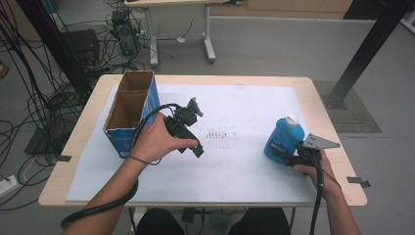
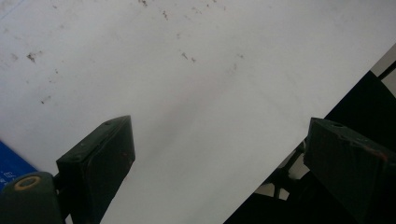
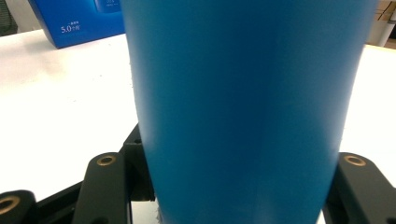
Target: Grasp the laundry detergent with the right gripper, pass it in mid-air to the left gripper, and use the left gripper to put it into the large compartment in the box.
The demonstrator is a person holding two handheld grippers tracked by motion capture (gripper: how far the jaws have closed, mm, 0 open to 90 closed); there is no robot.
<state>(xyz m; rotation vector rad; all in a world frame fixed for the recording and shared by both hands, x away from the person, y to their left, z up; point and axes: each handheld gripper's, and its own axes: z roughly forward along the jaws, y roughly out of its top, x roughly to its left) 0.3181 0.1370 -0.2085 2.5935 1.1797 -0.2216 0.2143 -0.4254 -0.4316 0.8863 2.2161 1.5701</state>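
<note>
The table [image 1: 323, 88] carries a white mat [image 1: 244, 166], worn with dark specks at its centre. At about ten o'clock on it stands an open box [image 1: 128, 113], mouth up — likely the place things are meant to go, since nothing else could take them. At four o'clock stands the blue bottle [image 1: 283, 137], upright, white cap on top, close to the person's edge where the right hand reaches it easily.

The right gripper [image 1: 286, 157] comes at it level from the near side and has it clamped low on the body; in the right gripper view the bottle [image 3: 243, 112] sits squarely between the two jaws, touching both. A low grip keeps it from tipping, I'd say.

The left gripper [image 1: 195, 128] hangs beside the box, jaws spread wide over bare mat with nothing between them — waiting, by the look of it.
</note>
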